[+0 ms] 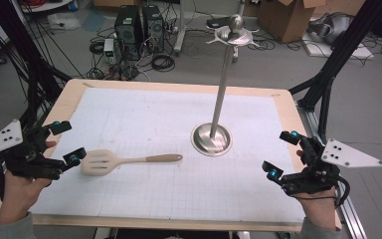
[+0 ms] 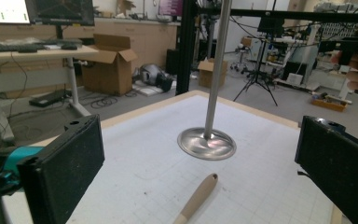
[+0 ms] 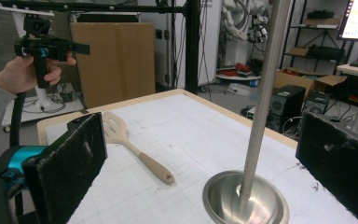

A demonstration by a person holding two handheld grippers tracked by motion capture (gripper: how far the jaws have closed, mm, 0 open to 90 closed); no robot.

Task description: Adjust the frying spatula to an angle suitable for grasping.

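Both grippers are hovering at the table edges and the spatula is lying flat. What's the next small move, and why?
Probably ease the left gripper in over the slotted spatula and line its jaws across it. Its jaws stand open with nothing between them, and the spatula's head lies just beside its fingertips, much nearer than the right gripper. The metal stand stands apart from that short path.

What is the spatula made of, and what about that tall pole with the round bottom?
The slotted spatula looks like matte beige silicone or plastic: its head is soft and dull with no shine. Its handle is a warmer tan, perhaps wood or silicone; hard to tell which. The pole stand looks like brushed metal, probably steel: its round base gleams and mirrors the light.
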